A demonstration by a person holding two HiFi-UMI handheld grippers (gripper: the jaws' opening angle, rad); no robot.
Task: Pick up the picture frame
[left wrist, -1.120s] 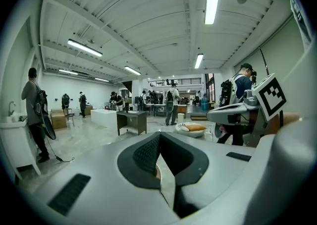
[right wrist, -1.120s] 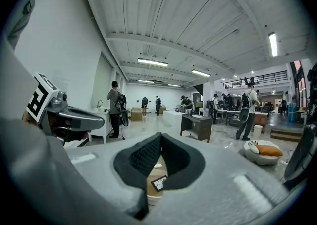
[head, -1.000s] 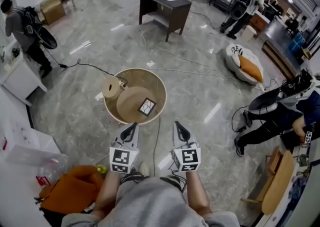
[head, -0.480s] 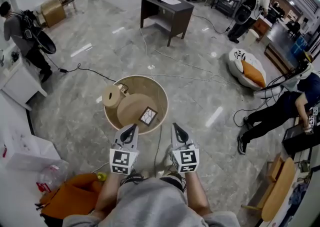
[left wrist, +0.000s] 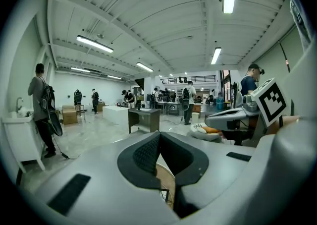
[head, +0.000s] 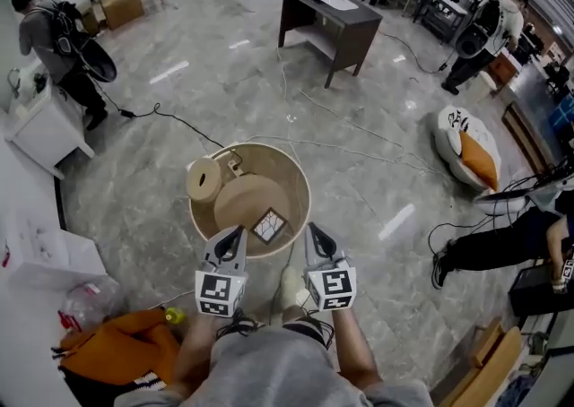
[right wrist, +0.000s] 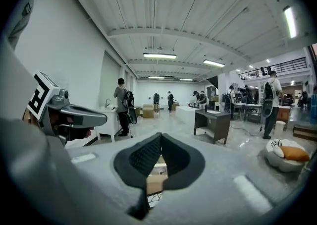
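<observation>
- Left gripper (head: pixel 235 237) and right gripper (head: pixel 316 233): jaws pressed together, empty, at the round tabletop's (head: pixel 269 163) near rim.
- Picture frame (head: pixel 269 225) lies flat between them, touching neither.

Head camera high over the person, looking steeply down at the near left gripper (head: pixel 231 242), right gripper (head: pixel 316 237) and round table (head: pixel 269 150), each gripper camera close behind its own jaws, facing almost level across the hall, all three views sharing the far dark desk (head: pixel 330 18).

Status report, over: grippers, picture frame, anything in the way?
Left gripper and right gripper both shut, empty. Picture frame flat on the round table, untouched, just ahead. Nothing covering it.
</observation>
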